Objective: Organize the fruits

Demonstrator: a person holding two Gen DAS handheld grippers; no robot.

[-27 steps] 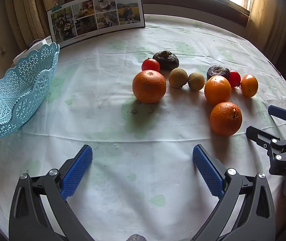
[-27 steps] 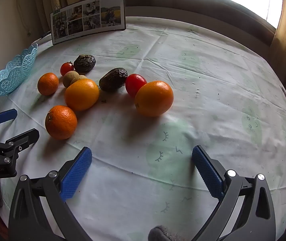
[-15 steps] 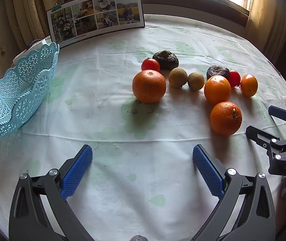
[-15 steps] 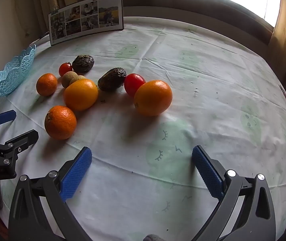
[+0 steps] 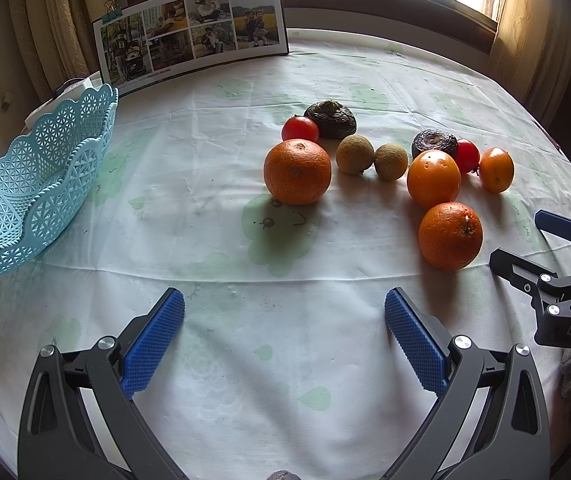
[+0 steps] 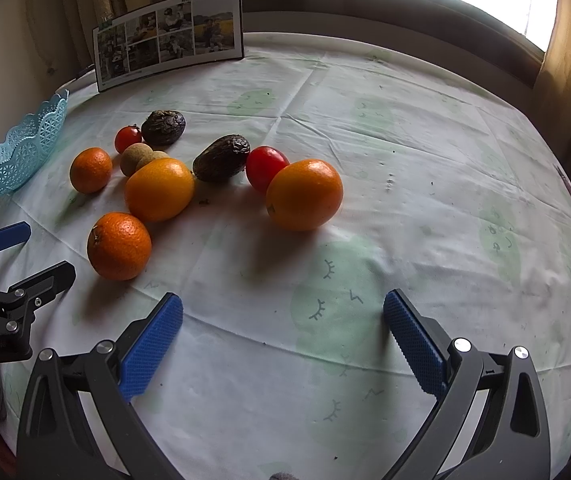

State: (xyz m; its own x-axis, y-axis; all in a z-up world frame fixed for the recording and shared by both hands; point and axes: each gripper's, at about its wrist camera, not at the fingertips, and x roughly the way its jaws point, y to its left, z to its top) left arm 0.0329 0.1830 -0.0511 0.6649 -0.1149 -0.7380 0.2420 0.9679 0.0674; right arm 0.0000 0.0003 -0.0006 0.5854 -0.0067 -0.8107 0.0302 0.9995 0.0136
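Round table (image 5: 205, 184) under a pale printed cloth is sitting by a window, photo board (image 5: 193, 32) propped at 12 o'clock. I am seeing my left gripper (image 5: 283, 320) hovering with jaws spread wide, gripping nothing; my right gripper (image 6: 283, 320) is likewise gaping and empty. Fruits are lying loose on the cloth: in the left view, one orange (image 5: 297, 171) just past centre toward 1 o'clock, another orange (image 5: 450, 236) at 3 o'clock. Blue lattice basket (image 5: 41, 184) is sitting at 9 o'clock, well apart from the fruit.
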